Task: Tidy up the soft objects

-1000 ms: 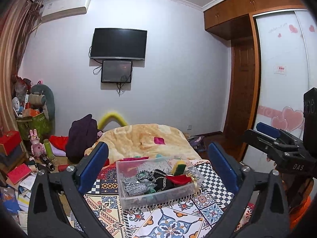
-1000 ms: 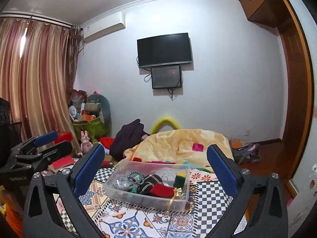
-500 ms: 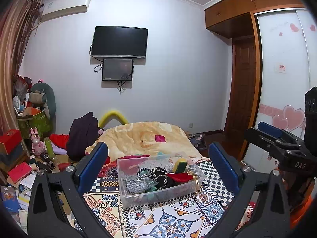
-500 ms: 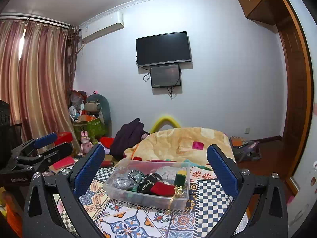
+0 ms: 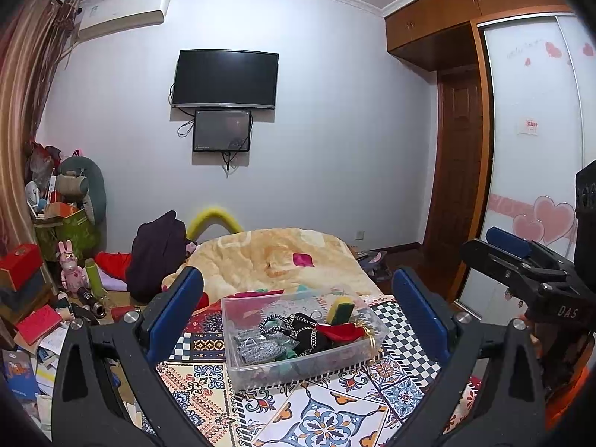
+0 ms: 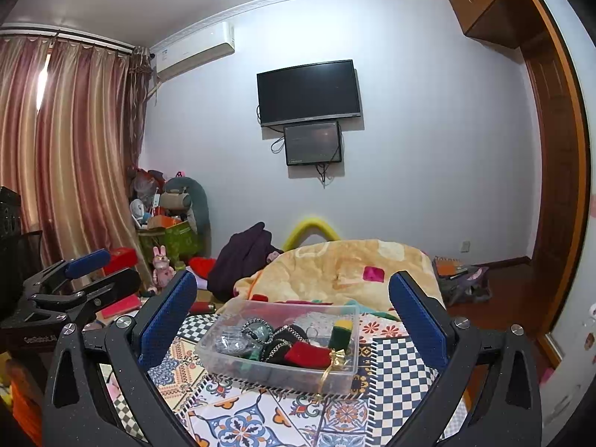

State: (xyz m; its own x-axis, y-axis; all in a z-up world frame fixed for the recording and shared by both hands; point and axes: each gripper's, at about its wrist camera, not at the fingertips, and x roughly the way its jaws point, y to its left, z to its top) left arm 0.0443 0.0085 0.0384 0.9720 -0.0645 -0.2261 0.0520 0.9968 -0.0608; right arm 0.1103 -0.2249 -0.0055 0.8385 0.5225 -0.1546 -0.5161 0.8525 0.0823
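Note:
A clear plastic bin (image 5: 346,363) (image 6: 227,361) sits on a patterned bedspread (image 5: 327,417) (image 6: 260,417). It holds several soft items: a red pouch (image 5: 341,331) (image 6: 307,354), a yellow-green sponge (image 5: 341,307) (image 6: 341,331), black chained fabric (image 5: 305,329) and a silver piece (image 5: 257,348). My left gripper (image 5: 298,318) is open and empty, held above and short of the bin. My right gripper (image 6: 294,320) is open and empty, likewise in front of the bin. Each gripper shows at the other view's edge.
A folded yellow blanket (image 5: 283,264) (image 6: 342,272) lies behind the bin. A dark garment (image 5: 156,253), toys and boxes (image 5: 33,290) crowd the floor at left. A wardrobe (image 5: 536,149) and door (image 5: 458,171) stand right. A TV (image 5: 225,78) hangs on the far wall.
Both grippers have tilted slightly upward, so the bin sits a little lower in the views. Both stay open and empty.

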